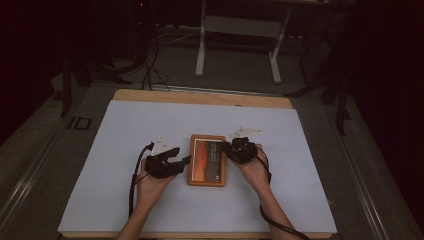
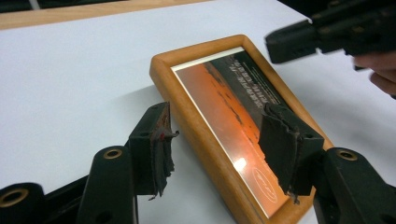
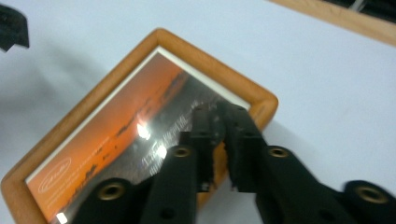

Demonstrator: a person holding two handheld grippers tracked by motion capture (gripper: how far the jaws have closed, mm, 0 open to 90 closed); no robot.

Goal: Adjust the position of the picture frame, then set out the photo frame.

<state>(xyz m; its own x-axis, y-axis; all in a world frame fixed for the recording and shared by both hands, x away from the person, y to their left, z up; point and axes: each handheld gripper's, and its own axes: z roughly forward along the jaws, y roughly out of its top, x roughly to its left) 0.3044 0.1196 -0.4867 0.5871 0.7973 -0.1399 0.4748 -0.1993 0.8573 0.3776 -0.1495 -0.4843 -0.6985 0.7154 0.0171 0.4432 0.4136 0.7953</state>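
Two tools flank one wooden picture frame (image 1: 207,160) lying flat, glass up, mid-tabletop (image 1: 125,130). The left tool (image 1: 184,161) stands half open at the frame's left edge, gripping nothing. The right tool (image 1: 226,148) hangs over the far right corner, jaws nearly together; whether they pinch the rim I cannot tell. No lift yet: gripping and raising remain.
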